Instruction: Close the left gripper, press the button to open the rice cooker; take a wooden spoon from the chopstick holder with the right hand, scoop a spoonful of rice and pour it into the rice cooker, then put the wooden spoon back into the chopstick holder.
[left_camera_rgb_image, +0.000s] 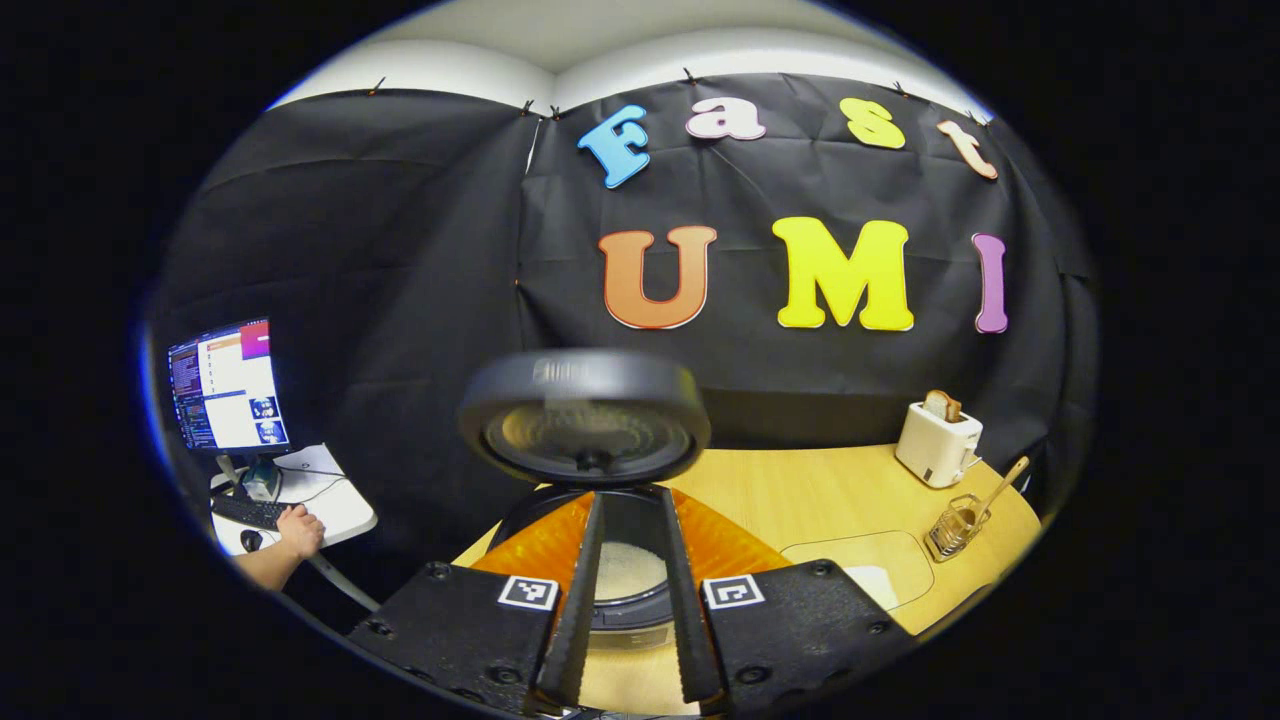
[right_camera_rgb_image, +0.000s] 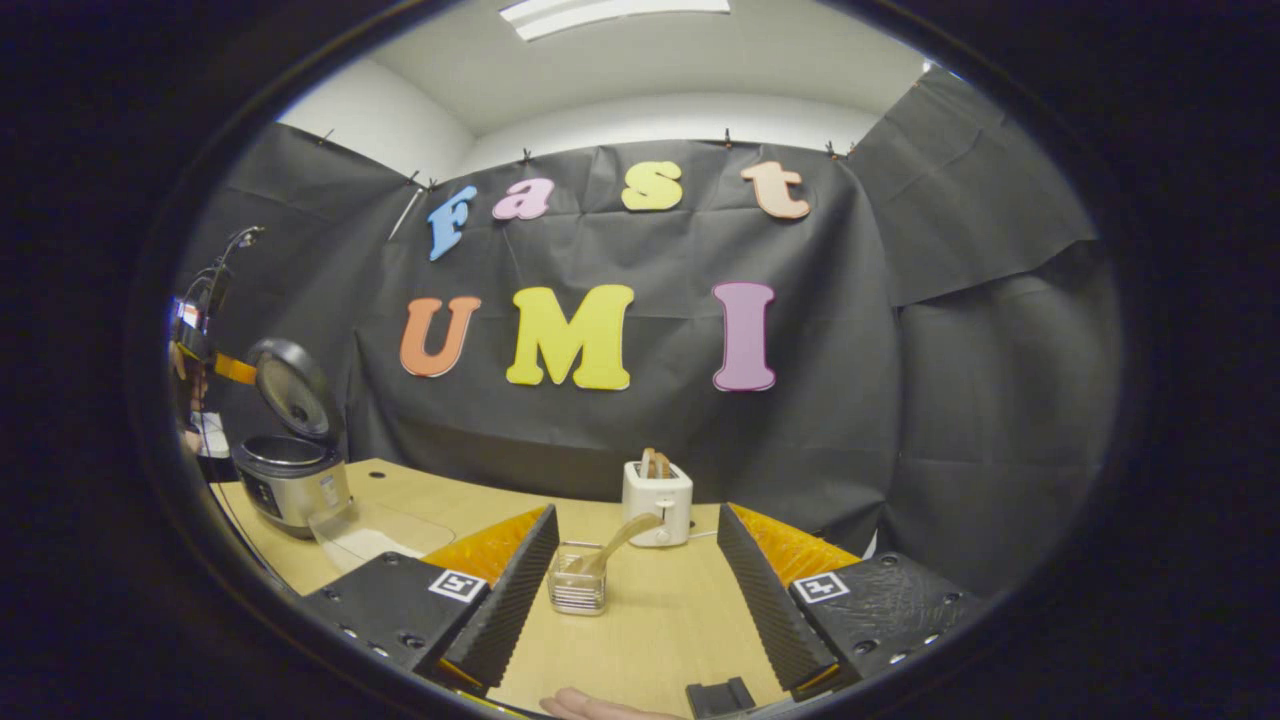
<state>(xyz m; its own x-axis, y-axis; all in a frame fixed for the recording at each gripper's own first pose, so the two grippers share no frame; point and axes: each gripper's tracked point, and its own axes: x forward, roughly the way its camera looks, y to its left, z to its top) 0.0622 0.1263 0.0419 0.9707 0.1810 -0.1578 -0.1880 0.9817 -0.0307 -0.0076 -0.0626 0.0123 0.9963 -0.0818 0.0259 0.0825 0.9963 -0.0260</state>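
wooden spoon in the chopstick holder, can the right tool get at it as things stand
Probably yes. The wooden spoon leans out of the chopstick holder, straight ahead of the right tool, whose jaws stand wide open. Only bare table lies between; the toaster stands behind.

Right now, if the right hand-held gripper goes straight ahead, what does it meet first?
Likely the clear chopstick holder with the wooden spoon leaning in it, standing on the table between the open right hand-held gripper's fingers; depth is uncertain.
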